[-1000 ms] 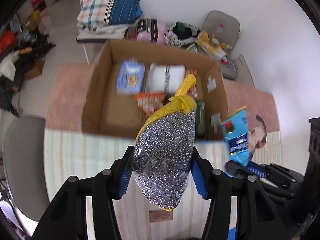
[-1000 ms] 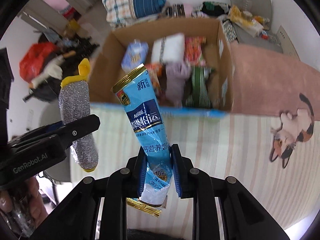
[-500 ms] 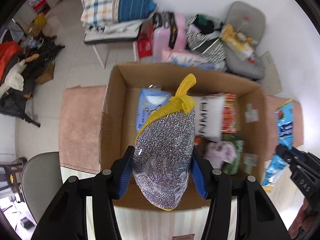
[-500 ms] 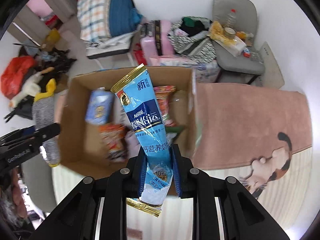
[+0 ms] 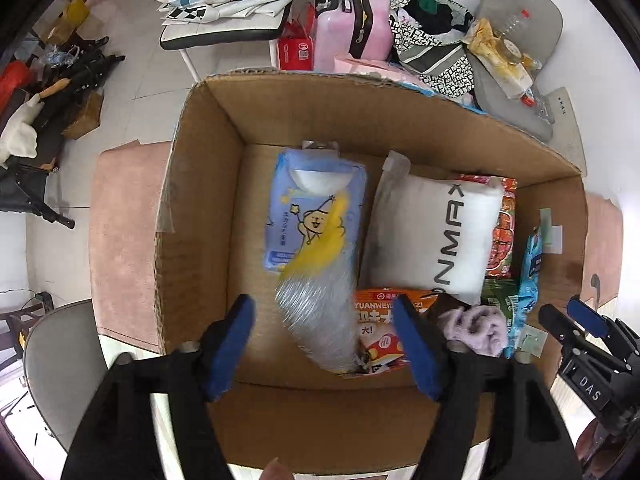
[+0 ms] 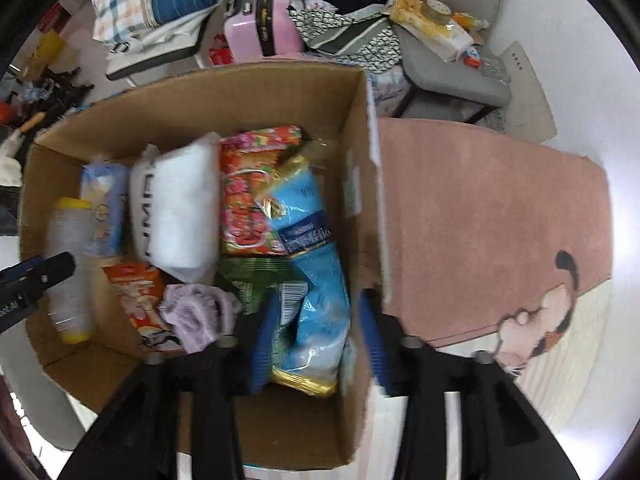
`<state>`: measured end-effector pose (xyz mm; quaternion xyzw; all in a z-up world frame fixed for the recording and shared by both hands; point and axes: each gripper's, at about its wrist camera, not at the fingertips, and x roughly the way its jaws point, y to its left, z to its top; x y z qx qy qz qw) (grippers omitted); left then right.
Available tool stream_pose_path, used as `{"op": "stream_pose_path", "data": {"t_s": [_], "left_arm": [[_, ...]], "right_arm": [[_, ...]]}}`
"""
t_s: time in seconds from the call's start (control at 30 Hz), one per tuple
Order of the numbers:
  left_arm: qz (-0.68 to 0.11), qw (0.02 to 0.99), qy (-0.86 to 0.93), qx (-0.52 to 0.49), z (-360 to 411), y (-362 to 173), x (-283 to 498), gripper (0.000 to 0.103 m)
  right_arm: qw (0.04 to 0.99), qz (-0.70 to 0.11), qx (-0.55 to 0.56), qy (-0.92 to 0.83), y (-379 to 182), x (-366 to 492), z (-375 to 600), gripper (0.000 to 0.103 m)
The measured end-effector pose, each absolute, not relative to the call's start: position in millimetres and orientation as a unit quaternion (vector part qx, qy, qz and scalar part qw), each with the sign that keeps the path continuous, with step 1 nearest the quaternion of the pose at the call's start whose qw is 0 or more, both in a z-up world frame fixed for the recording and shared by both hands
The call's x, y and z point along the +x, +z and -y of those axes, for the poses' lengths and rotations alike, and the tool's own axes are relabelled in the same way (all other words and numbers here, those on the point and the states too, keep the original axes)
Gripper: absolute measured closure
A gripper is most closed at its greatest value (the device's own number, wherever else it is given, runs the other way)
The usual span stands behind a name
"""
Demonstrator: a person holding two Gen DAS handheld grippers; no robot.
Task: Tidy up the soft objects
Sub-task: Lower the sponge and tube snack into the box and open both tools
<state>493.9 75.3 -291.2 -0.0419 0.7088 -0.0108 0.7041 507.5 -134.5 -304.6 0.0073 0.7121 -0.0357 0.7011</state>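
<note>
Silver scouring pad (image 5: 316, 312), motion-blurred, lies inside the cardboard box (image 5: 200, 208), apparently clear of the left gripper (image 5: 326, 344), whose jaws have just been opening wide. Right gripper (image 6: 316, 344) jaws have likewise been opening; the blue milk-powder pouch (image 6: 316, 280) sits between them against the box's right wall, bare floor along the left wall.

Both wrist fisheyes look steeply down from close above into the open brown cardboard box (image 5: 200, 208) (image 6: 352, 128), sharing its packed interior.
</note>
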Motion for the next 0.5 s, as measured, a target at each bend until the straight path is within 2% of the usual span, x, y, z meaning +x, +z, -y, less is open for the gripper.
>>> {"op": "stream_pose_path", "data": {"t_s": [0.03, 0.13, 0.2, 0.27, 0.4, 0.5], "left_arm": [[-0.706, 0.708, -0.009, -0.039, -75, -289, 493, 0.011], [-0.694, 0.719, -0.007, -0.029, -75, -279, 486, 0.01], [-0.691, 0.722, -0.011, -0.031, -75, -277, 482, 0.001], [-0.685, 0.728, -0.012, -0.033, -76, -272, 474, 0.001], [-0.667, 0.744, -0.008, -0.033, -76, -263, 455, 0.001], [-0.659, 0.752, -0.008, -0.029, -74, -258, 442, 0.0]], "right_arm": [[0.702, -0.711, 0.006, -0.035, -304, 507, 133, 0.046], [0.706, -0.708, 0.014, -0.027, -296, 504, 130, 0.031], [0.713, -0.7, 0.014, -0.026, -287, 499, 127, 0.019], [0.716, -0.698, 0.014, -0.017, -280, 492, 123, 0.018], [0.724, -0.689, 0.01, -0.005, -271, 475, 113, 0.0], [0.729, -0.684, 0.003, -0.007, -271, 462, 108, 0.0]]}}
